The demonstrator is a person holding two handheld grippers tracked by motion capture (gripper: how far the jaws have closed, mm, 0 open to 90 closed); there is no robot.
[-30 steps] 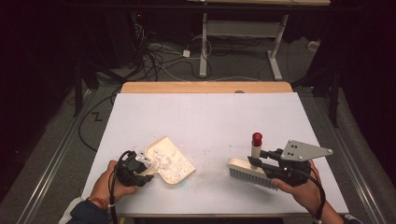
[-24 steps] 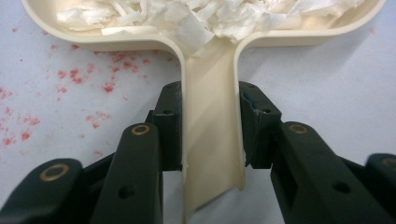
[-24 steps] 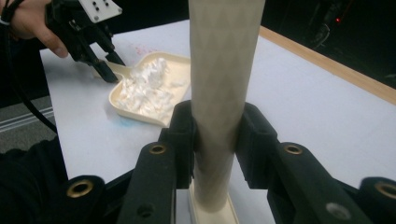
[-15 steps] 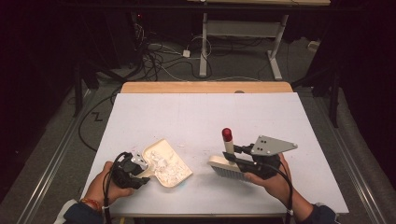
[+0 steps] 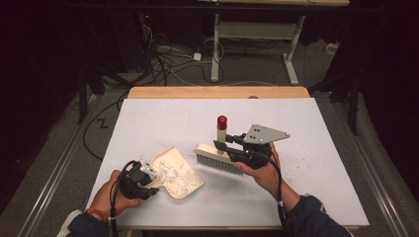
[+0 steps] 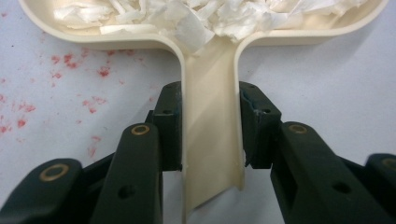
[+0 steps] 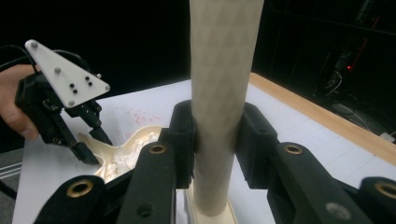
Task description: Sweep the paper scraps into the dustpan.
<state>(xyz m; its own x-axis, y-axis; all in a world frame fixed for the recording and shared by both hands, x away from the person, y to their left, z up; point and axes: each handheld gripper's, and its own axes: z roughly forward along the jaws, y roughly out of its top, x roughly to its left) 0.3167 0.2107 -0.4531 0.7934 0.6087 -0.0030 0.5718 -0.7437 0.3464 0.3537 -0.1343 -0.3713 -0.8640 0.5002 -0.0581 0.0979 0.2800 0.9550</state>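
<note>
A cream dustpan lies flat on the white table at the front left, holding several white paper scraps. My left gripper is shut on the dustpan's handle, with the pads pressed on both sides. A cream hand brush with a red-tipped upright handle stands just right of the pan's mouth, bristles toward the table. My right gripper is shut on the brush handle. The left gripper and the dustpan also show beyond the brush in the right gripper view.
The white table top carries faint red specks around the pan. A wooden strip runs along the far edge. Cables and a metal stand lie on the dark floor beyond.
My right gripper has carried the brush leftward across the table, from the right side to just beside the dustpan's mouth. The left gripper and pan have stayed put.
</note>
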